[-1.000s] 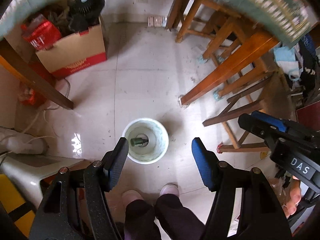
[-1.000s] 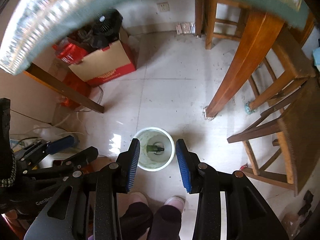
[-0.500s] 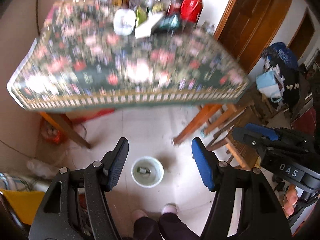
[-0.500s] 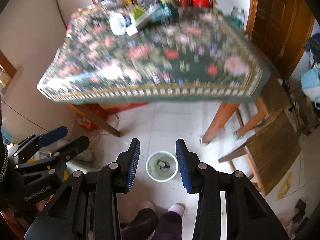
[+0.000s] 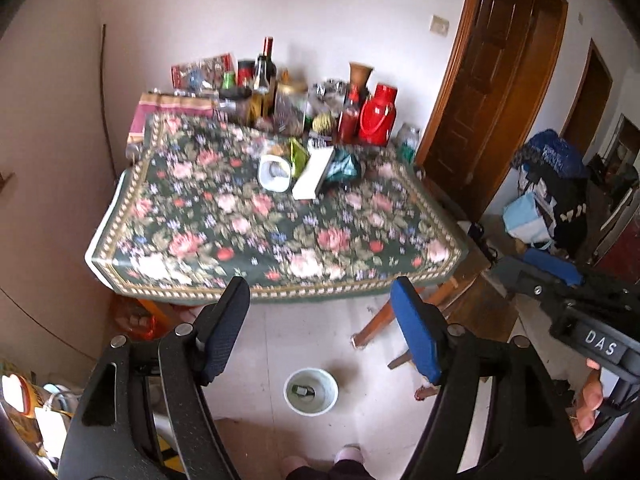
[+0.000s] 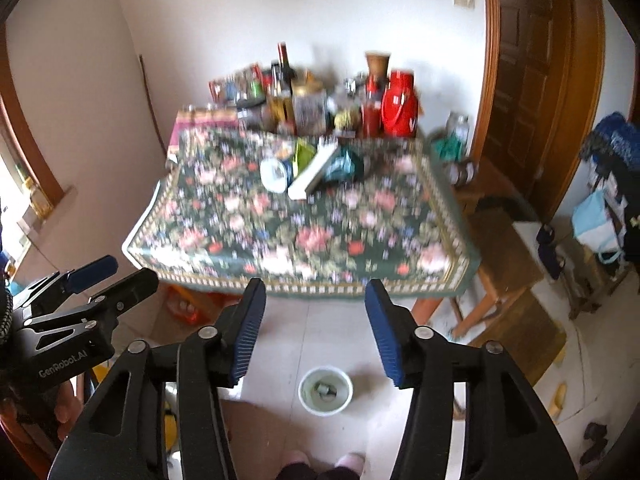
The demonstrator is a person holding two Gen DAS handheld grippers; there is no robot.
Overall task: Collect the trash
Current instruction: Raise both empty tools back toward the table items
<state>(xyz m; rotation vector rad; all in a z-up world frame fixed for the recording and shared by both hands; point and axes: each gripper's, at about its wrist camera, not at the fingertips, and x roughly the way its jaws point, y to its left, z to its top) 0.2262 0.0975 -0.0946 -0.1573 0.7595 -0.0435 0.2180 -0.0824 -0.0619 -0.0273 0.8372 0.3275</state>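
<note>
Floral table [image 5: 260, 236]: white cup [image 5: 274, 173] lies tipped.

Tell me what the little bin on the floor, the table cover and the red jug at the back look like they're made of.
Bin: probably plastic, pale and thin-walled with a smooth rim.
Table cover: likely oilcloth or vinyl, since the floral print hangs stiffly over the edge; blur hides the texture.
Red jug: glossy, hard plastic or enamelled metal; the pictures cannot settle which.

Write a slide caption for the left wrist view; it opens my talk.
Open left claw above floor bin, facing floral table.
</note>
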